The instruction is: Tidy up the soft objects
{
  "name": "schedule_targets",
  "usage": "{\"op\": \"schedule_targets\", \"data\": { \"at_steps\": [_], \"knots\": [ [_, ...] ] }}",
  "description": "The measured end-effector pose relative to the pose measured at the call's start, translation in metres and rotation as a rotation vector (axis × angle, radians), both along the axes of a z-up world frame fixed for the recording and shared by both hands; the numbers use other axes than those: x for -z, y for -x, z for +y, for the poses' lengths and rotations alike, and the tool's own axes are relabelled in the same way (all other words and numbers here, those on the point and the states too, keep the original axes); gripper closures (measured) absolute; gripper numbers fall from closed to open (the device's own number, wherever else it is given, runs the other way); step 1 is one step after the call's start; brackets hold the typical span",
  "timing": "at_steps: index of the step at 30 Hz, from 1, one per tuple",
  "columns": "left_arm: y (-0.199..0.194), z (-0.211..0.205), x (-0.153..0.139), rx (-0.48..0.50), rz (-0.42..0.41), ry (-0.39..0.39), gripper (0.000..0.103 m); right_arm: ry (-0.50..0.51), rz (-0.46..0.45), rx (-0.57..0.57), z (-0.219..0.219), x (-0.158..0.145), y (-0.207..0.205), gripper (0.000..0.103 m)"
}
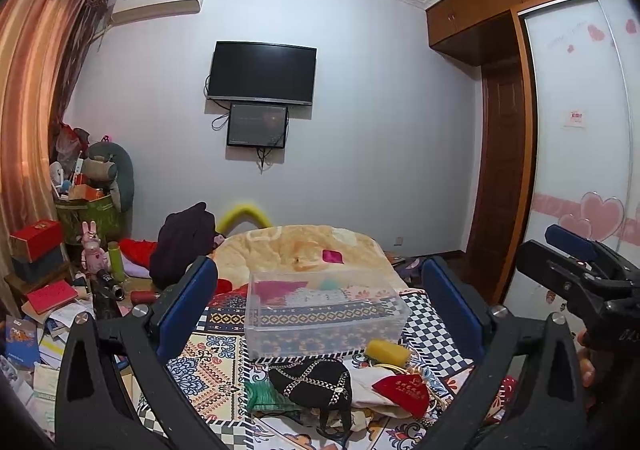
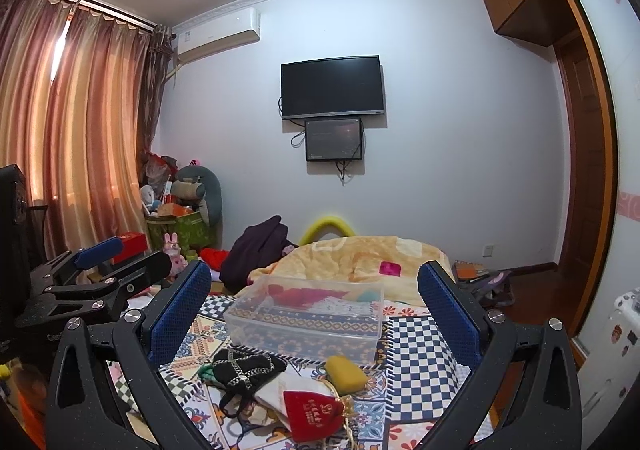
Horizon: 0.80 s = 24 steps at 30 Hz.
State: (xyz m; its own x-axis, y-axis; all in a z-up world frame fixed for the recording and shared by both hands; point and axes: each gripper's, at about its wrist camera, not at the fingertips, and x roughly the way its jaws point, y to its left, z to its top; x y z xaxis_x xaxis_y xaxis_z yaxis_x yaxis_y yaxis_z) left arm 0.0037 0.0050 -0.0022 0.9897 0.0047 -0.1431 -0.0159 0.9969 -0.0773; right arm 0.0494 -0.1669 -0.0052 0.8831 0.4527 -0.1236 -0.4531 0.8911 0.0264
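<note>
Patterned bedding (image 1: 208,366) covers the bed, with a clear box (image 1: 324,314) resting on it. Nearer the cameras, a small pile lies just in front of the box: black pouch (image 2: 248,368), yellow sponge (image 2: 346,372), red pouch (image 2: 316,414). Left gripper (image 1: 320,290) and right gripper (image 2: 314,296) both hover above the pile, spread wide, holding nothing.

The left black two-finger gripper (image 1: 320,290) has its 2 blue-padded fingers (image 1: 188,298) spread wide, gripping nothing. The right black two-finger gripper (image 2: 316,302) sits level beside it, its blue-padded fingers (image 2: 448,314) equally wide apart.
</note>
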Motion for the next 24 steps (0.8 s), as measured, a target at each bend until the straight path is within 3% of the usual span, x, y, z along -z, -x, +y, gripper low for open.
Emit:
{"op": "schedule_targets", "data": {
  "at_steps": [24],
  "knots": [
    [0.0014, -0.0024, 0.0, -0.005, 0.0, -0.013, 0.0, 0.01, 0.004, 0.007, 0.0031, 0.0041, 0.0014, 0.0]
  ]
}}
